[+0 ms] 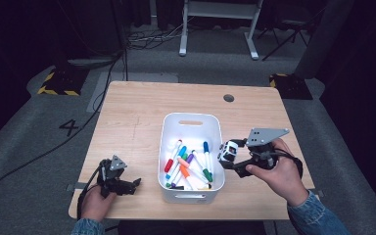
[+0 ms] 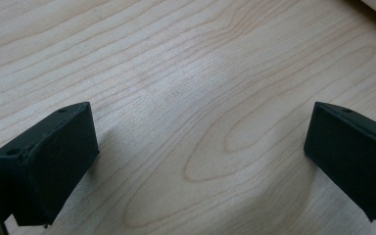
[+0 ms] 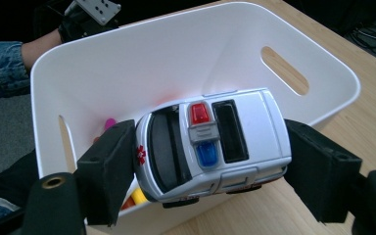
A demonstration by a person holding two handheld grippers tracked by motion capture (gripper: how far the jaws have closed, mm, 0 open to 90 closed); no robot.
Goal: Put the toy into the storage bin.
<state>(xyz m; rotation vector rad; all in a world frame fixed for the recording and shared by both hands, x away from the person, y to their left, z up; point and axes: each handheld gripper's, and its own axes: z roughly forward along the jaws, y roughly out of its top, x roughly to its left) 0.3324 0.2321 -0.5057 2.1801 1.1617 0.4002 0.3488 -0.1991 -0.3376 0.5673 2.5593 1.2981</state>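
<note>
Nearest the person, the left tool (image 1: 136, 182) rests low over the bare counter (image 1: 127, 117) at its near-left corner. In the left gripper view its jaws stand wide apart with nothing but wood grain between them. This tool is idle and well apart from the work.

On the right side, the right tool (image 1: 227, 155) pinches a toy ambulance (image 3: 215, 142): a white vehicle with a red and blue light bar on the roof and a red cross marking on its nose. In the right gripper view the jaw pads press against the front and rear ends of the toy ambulance, so its long axis runs across the tool, from jaw to jaw. The wheels point toward the counter.

The governing relation: the toy ambulance hangs just outside the right wall of the white bin (image 1: 165, 142), about level with its rim. The bin opening lies to the left of the right tool in the high view, and directly ahead of and below the toy in the right gripper view. The right hand (image 1: 279, 169) is by far the nearer one. Judged from this, a short travel leftward over the rim precedes release.

Inside the bin, coloured markers (image 1: 188, 166) lie heaped toward its near end. The far end of the bin floor is bare.
</note>
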